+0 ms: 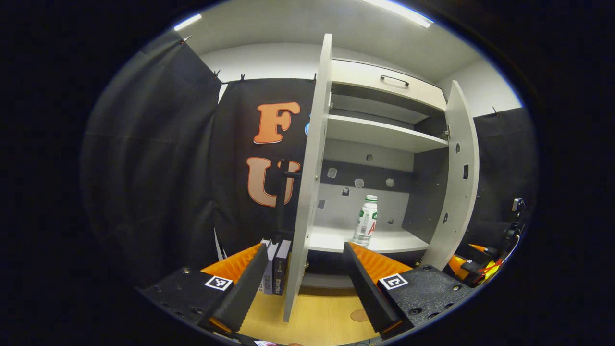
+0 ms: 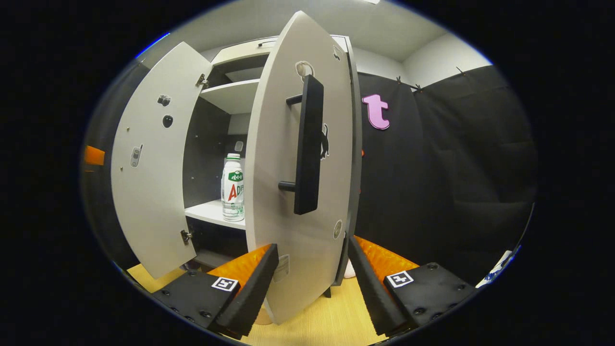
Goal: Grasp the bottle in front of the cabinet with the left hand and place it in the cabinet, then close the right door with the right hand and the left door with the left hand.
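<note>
The white bottle (image 1: 366,218) with a green-and-red label stands upright on the cabinet's lower shelf (image 1: 331,238); the right gripper view has the bottle (image 2: 233,187) between the two doors. Both doors stand open. My left gripper (image 1: 305,247) is open, and the left door (image 1: 311,168) is seen edge-on between its fingers. My right gripper (image 2: 312,245) is open too, with the bottom of the right door (image 2: 288,168) between its fingers, under the black handle (image 2: 307,144). I cannot tell whether either finger touches the door. The right gripper (image 1: 473,264) also shows low beside the right door (image 1: 456,182).
A drawer with a dark handle (image 1: 394,80) tops the cabinet, above an upper shelf (image 1: 379,134). A few dark books (image 1: 276,269) stand left of the left door. The cabinet rests on a light wooden surface (image 1: 326,312). Black cloth walls hang on both sides.
</note>
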Demonstrator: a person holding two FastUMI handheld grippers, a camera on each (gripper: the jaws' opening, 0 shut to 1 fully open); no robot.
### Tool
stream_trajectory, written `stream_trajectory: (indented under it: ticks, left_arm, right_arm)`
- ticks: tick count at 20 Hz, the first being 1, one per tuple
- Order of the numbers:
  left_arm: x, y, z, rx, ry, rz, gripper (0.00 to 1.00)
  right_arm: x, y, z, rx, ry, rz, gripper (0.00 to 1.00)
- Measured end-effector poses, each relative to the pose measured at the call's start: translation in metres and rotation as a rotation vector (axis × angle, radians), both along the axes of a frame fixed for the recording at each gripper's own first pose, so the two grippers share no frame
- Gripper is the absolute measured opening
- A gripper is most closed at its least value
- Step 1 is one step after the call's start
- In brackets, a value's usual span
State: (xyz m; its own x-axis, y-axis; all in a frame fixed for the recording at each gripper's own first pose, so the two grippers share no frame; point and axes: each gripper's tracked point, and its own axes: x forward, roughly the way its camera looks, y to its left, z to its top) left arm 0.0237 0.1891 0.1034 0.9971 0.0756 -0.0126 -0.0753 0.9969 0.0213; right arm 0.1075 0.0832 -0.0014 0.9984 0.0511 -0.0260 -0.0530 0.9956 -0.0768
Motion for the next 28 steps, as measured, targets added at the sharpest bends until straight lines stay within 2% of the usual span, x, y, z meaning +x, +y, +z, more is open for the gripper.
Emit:
stream_trajectory:
  ticks: [1,6,8,9,12,20,21,26,27,28]
  left_arm:
    - [-0.001,0.007,0.0,0.002,-0.001,0.012,0.96]
    - [0.001,0.035,0.003,0.015,-0.013,0.062,0.95]
    - [0.0,0.05,0.001,0.024,-0.014,0.084,0.96]
    - [0.001,0.057,0.0,0.03,-0.013,0.095,0.96]
    - [0.01,0.075,-0.006,0.035,-0.003,0.124,0.96]
    - [0.038,0.109,-0.03,0.022,0.018,0.152,0.96]
    - [0.042,0.113,-0.033,0.02,0.02,0.155,0.96]
    - [0.06,0.125,-0.051,0.018,0.04,0.154,0.96]
    - [0.064,0.125,-0.054,0.021,0.041,0.149,0.94]
    - [0.068,0.125,-0.055,0.028,0.039,0.141,0.96]
  right_arm:
    - [0.003,0.004,0.0,0.003,0.001,0.006,0.96]
    - [0.018,0.031,-0.001,-0.01,0.002,0.039,0.96]
    - [0.019,0.038,-0.001,-0.025,-0.001,0.048,0.96]
    - [0.02,0.04,-0.002,-0.032,-0.001,0.049,0.89]
    - [0.02,0.041,-0.004,-0.042,0.002,0.049,0.89]
    - [0.017,0.028,-0.001,-0.055,0.001,0.011,0.89]
    - [0.017,0.027,-0.001,-0.055,0.002,0.007,0.96]
    - [0.015,0.024,-0.005,-0.051,0.016,-0.005,0.96]
    - [0.015,0.022,-0.007,-0.051,0.019,-0.005,0.96]
    - [0.016,0.022,-0.008,-0.05,0.022,-0.006,0.96]
